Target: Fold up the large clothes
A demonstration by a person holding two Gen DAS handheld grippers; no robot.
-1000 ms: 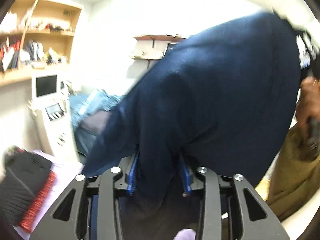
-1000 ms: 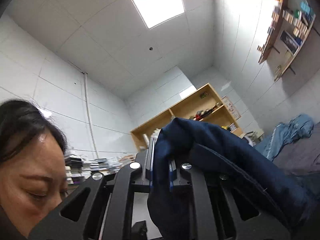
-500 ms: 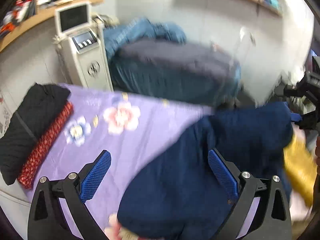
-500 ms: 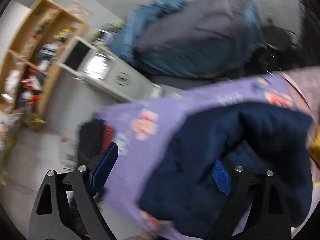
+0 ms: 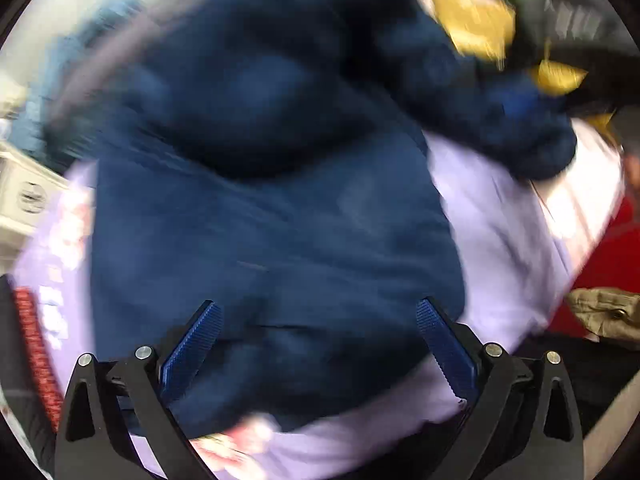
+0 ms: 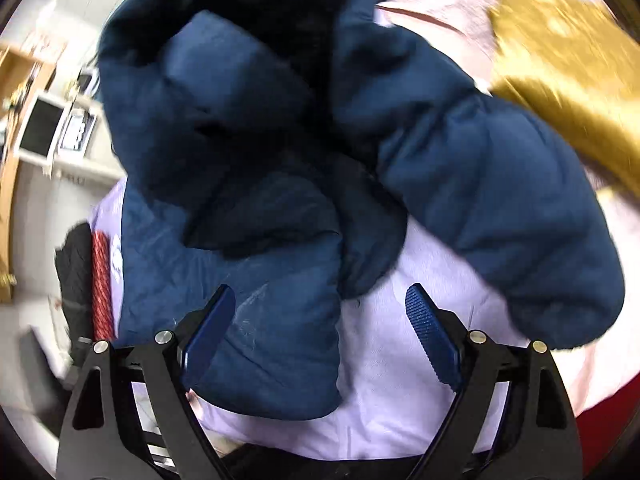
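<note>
from my left wrist camera, badly blurred, i see the left gripper (image 5: 316, 336) with its jaws spread wide; a second ago they were clamped on a fold of the navy puffer jacket (image 5: 264, 200), and they have just been opening, so the cloth now lies under the pads without being pinched. the jacket is down on the lilac floral sheet (image 5: 492, 240), where before it hung in the air. from my right wrist camera the right gripper (image 6: 320, 320) is likewise parted and holds nothing, its jaws having just been opening off the bunched fabric it carried; the jacket (image 6: 256, 320) sprawls crumpled below it, one sleeve (image 6: 520, 216) flung out beside a gold garment (image 6: 568, 64). i judge the jacket is dropped but not spread, so flattening comes before any fold.
</note>
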